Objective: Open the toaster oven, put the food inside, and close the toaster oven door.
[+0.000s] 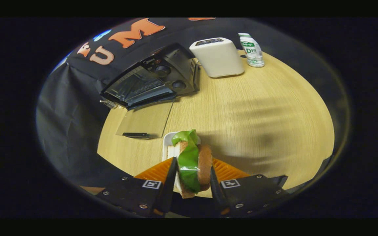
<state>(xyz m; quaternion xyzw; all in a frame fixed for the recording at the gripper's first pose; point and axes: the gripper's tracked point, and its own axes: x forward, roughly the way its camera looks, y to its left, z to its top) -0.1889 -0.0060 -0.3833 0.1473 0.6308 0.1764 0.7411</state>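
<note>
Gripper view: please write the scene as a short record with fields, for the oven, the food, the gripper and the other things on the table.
oven: black toaster oven at the far side of the table
door: glass door open, folded down flat on the table
food: sandwich with a green leaf, above a white plate
gripper: gripper, jaws shut on the sandwich
others: white toaster and bottle beyond the oven
step left: put the sandwich inside, close the door

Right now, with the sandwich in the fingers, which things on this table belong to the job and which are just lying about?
Part of the job:
- sandwich, gripped between the fingers of the gripper
- toaster oven, its glass door folded down open
- white tray under the sandwich

Just lying about:
- white toaster
- bottle beside it
</note>
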